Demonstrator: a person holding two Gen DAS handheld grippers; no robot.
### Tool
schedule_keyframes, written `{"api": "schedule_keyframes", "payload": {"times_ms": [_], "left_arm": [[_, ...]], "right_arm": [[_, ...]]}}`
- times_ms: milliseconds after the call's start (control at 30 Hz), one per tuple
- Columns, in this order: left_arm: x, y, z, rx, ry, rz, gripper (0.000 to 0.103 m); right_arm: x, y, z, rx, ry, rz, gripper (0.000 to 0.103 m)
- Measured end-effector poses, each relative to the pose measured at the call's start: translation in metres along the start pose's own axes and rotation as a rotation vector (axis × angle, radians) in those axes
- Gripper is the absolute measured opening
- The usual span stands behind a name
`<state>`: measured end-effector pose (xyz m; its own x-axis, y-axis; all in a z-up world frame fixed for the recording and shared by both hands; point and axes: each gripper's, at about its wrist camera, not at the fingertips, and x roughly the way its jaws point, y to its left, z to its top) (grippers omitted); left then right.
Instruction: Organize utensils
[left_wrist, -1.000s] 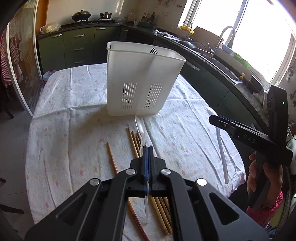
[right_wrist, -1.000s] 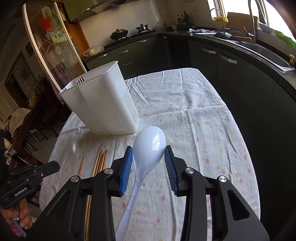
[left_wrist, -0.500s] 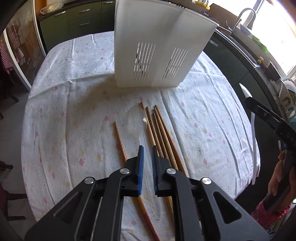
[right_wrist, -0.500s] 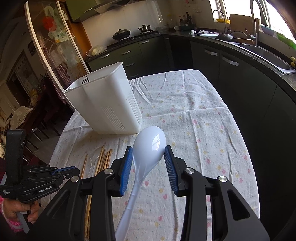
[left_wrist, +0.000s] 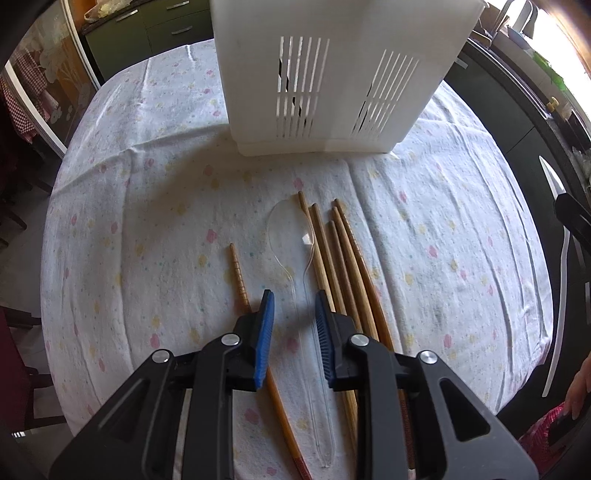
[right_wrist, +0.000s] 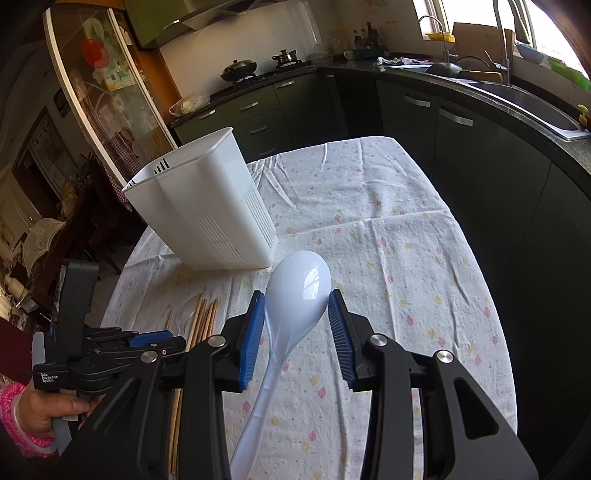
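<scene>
A clear plastic spoon (left_wrist: 291, 236) lies on the flowered tablecloth (left_wrist: 147, 221). One wooden chopstick (left_wrist: 238, 277) lies to its left and several chopsticks (left_wrist: 340, 258) to its right. My left gripper (left_wrist: 293, 295) points steeply down over the clear spoon's handle. Its jaws are opening, the handle lies under the gap, and the pads do not press on it. My right gripper (right_wrist: 296, 295) is shut on a white spoon (right_wrist: 299, 284), bowl forward, held off the table. A white slotted utensil basket (left_wrist: 332, 74) stands upright beyond the chopsticks. The left gripper (right_wrist: 162, 338) also shows in the right wrist view.
The table is oval, and its edge drops off near the right gripper (left_wrist: 569, 214). Dark kitchen cabinets (right_wrist: 461, 155) and a counter with a sink curve around the right side. A glass-door cabinet (right_wrist: 103, 110) stands to the left. A hand (right_wrist: 44, 410) holds the left gripper's handle.
The left gripper has come down toward the table and tipped further downward, closer to the chopsticks and clear spoon. Its jaws have gone from shut to slightly apart. The right gripper has kept still with the white spoon.
</scene>
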<state>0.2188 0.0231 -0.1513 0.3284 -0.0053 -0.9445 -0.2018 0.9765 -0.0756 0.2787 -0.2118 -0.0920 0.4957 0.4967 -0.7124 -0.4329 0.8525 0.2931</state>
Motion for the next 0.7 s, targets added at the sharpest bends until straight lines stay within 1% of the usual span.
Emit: {"api": "schedule_keyframes", "payload": {"times_ms": [67, 100, 167, 233, 367, 567, 700], "left_arm": [[0.0, -0.003, 0.0, 0.01, -0.004, 0.015, 0.021], [0.0, -0.004, 0.002, 0.014, -0.006, 0.023, 0.015], [0.001, -0.006, 0.004, 0.02, -0.01, 0.035, 0.01], [0.002, -0.007, 0.006, 0.032, -0.013, 0.03, 0.009], [-0.004, -0.004, 0.006, 0.023, -0.03, 0.0, 0.008], [-0.041, 0.001, 0.0, 0.019, -0.122, -0.052, 0.008], [-0.082, -0.003, -0.005, 0.03, -0.227, -0.093, 0.008]], "right_arm": [[0.0, 0.0, 0.0, 0.0, 0.001, 0.001, 0.036], [0.0, 0.0, -0.001, 0.0, 0.002, 0.003, 0.036], [-0.001, 0.0, -0.001, 0.001, 0.0, 0.003, 0.036], [-0.002, 0.0, 0.0, 0.002, -0.003, 0.004, 0.036], [-0.005, -0.001, 0.0, 0.006, -0.006, 0.002, 0.036], [-0.008, -0.001, 0.0, 0.009, -0.013, 0.004, 0.036], [-0.009, 0.001, 0.0, 0.003, -0.014, 0.009, 0.036]]}}
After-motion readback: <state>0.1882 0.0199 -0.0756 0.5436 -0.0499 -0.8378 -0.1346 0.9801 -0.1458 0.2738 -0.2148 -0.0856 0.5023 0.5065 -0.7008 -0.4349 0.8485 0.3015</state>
